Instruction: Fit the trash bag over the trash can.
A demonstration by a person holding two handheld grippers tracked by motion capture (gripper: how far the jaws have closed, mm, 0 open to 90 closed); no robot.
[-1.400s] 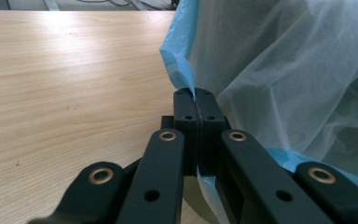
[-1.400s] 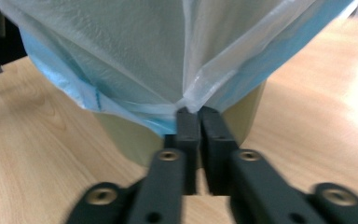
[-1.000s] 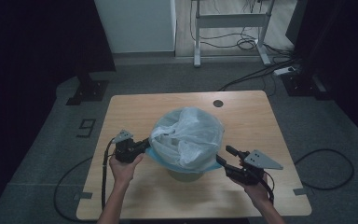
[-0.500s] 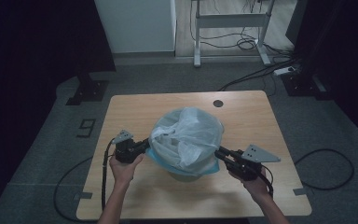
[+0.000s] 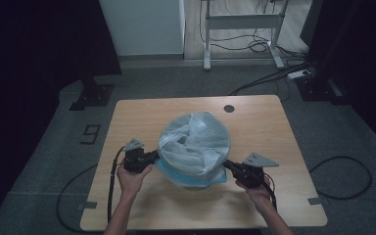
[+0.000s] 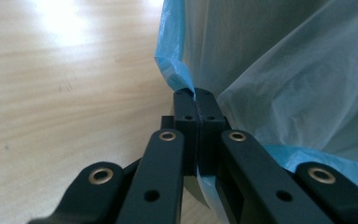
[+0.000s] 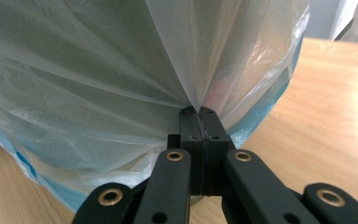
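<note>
A round bin lined with a thin whitish plastic bag (image 5: 194,142) stands in the middle of the wooden table (image 5: 274,122); a blue layer (image 5: 186,178) shows below the white film. My left gripper (image 5: 152,157) is shut on the bag's edge at the bin's left side; in the left gripper view the pads (image 6: 196,100) pinch blue and white film (image 6: 279,70). My right gripper (image 5: 226,165) has just closed on the bag at the bin's right side; in the right gripper view white film (image 7: 121,70) fans out from between its pads (image 7: 199,114).
A round cable hole (image 5: 229,108) lies in the table's far side. Bare tabletop surrounds the bin. Cables (image 5: 340,176) trail over the grey floor; a desk frame (image 5: 242,22) and a white cabinet (image 5: 142,24) stand beyond the table.
My right gripper moved in to the bin's right side, dropped a little, and shut on the bag. The left gripper has kept its hold and place.
</note>
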